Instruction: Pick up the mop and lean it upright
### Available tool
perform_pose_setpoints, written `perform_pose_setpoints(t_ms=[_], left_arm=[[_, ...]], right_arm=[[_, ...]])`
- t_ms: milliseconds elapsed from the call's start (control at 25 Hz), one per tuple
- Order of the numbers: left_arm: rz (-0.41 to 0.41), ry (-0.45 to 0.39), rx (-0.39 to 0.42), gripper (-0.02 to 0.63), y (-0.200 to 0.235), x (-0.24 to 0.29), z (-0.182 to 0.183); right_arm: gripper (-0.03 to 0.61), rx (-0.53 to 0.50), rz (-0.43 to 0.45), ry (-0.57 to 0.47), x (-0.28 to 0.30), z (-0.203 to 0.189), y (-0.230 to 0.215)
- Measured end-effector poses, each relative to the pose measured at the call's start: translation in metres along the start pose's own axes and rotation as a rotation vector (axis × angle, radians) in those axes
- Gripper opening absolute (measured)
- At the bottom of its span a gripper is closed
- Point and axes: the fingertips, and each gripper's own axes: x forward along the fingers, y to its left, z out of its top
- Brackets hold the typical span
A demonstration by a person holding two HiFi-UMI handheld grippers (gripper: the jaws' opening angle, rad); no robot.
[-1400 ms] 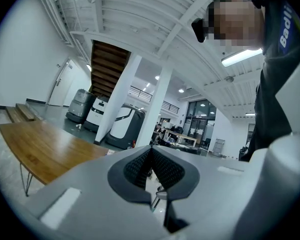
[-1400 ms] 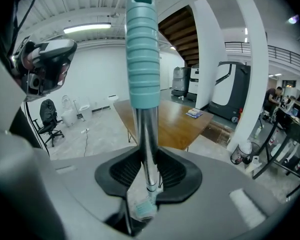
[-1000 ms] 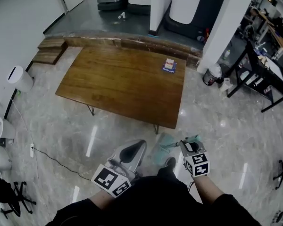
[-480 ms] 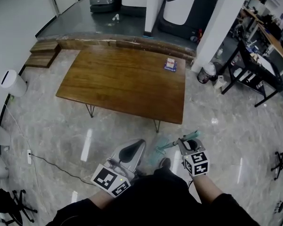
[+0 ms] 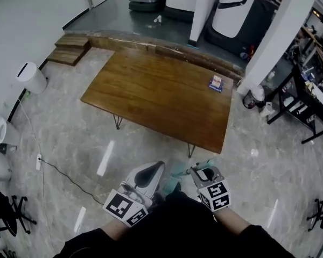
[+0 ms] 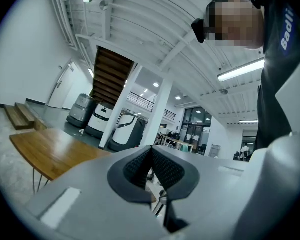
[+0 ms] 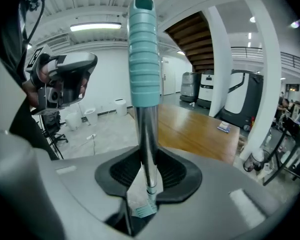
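Note:
The mop has a chrome pole (image 7: 148, 134) with a ribbed teal grip (image 7: 142, 54) that stands up in front of the right gripper view. My right gripper (image 7: 149, 171) is shut on the pole just below the grip. In the head view the right gripper (image 5: 203, 172) is near my body, and the teal mop head (image 5: 175, 177) lies low on the floor beside it. My left gripper (image 5: 152, 170) is held out to the left, its pads (image 6: 160, 168) pressed together on nothing. The left gripper (image 7: 65, 79) also shows in the right gripper view.
A long wooden table (image 5: 161, 95) on thin metal legs stands ahead on the marble floor, with a small box (image 5: 216, 83) near its far right corner. A white pillar (image 5: 272, 42) rises at the right. A cable (image 5: 59, 171) runs across the floor at the left.
The head view has swung, so the table now sits further right. My right gripper with the mop has come slightly left and closer to my body. The left gripper has hardly moved.

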Motion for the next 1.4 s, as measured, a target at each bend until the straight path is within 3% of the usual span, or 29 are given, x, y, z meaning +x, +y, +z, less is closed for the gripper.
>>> perform_pose_setpoints(t_ms=[560, 880, 1040, 1400], left_arm=[[0.388, -0.061, 0.041, 0.009, 0.07, -0.015, 0.027], [0.58, -0.109, 0.018, 0.009, 0.104, -0.068, 0.036], [0.608, -0.143, 0.011, 0.009, 0.125, -0.099, 0.043], [0.542, -0.161, 0.048, 0.009, 0.176, -0.165, 0.072]], right_arm=[[0.107, -0.228, 0.461, 0.025, 0.098, 0.053, 0.061], [0.106, -0.309, 0.592, 0.05, 0.143, 0.084, 0.099], [0.106, -0.346, 0.616, 0.057, 0.161, 0.096, 0.134], [0.106, -0.367, 0.575, 0.042, 0.201, 0.134, 0.212]])
